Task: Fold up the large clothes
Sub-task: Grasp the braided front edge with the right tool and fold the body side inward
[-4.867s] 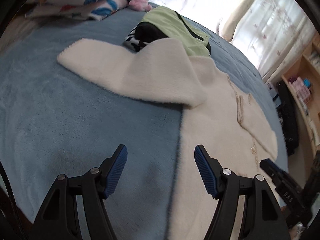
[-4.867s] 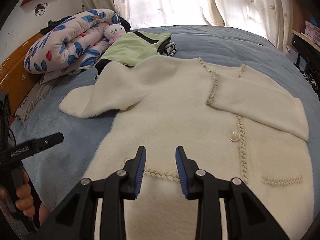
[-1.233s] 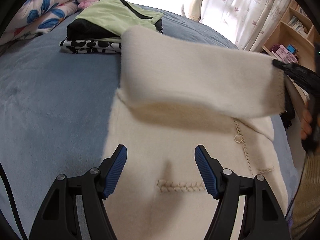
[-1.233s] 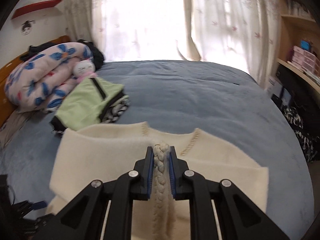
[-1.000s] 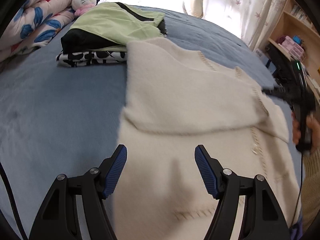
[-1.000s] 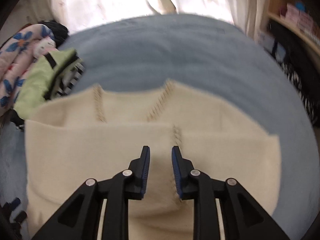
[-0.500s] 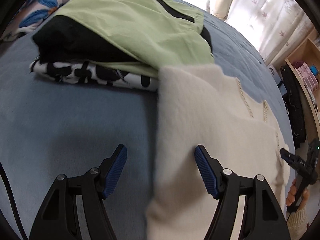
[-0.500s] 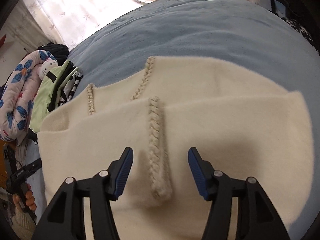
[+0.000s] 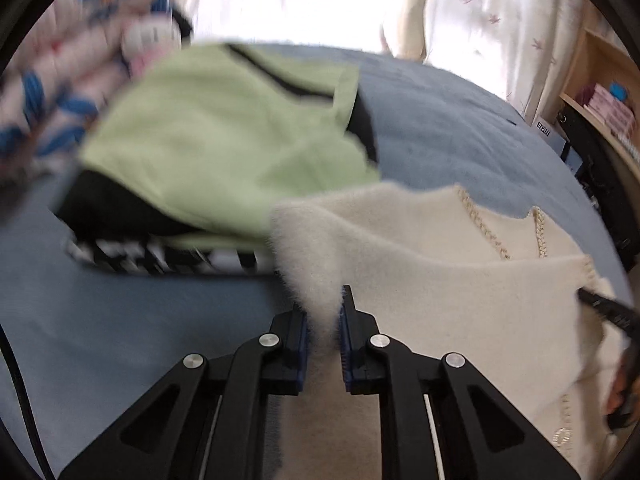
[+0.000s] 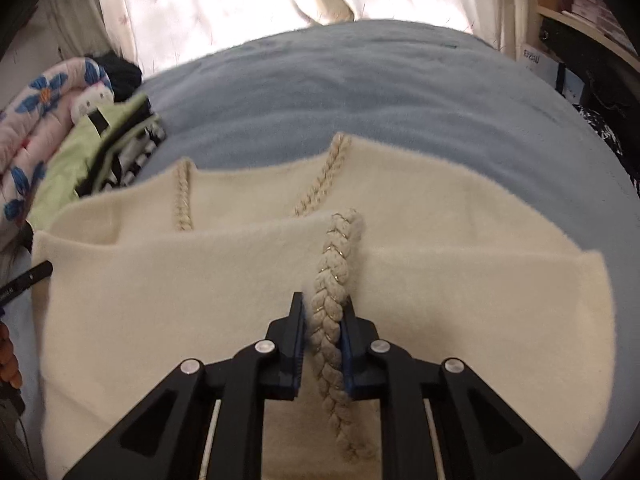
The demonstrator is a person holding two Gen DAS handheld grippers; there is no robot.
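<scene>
Cardigan [image 10: 224, 304] lies folded on the blue blanket [image 10: 360, 96]. Left gripper [image 9: 323, 320] pinches its fuzzy side edge; right gripper [image 10: 322, 320] pinches its braided trim [image 10: 334, 280].

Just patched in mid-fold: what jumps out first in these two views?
The fluffy cream cardigan fills both views on the blue bed, half folded. The right claw is clamped on its braided trim; the left claw pinches its fuzzy left edge. A folded green garment tops a clothes stack just behind.
</scene>
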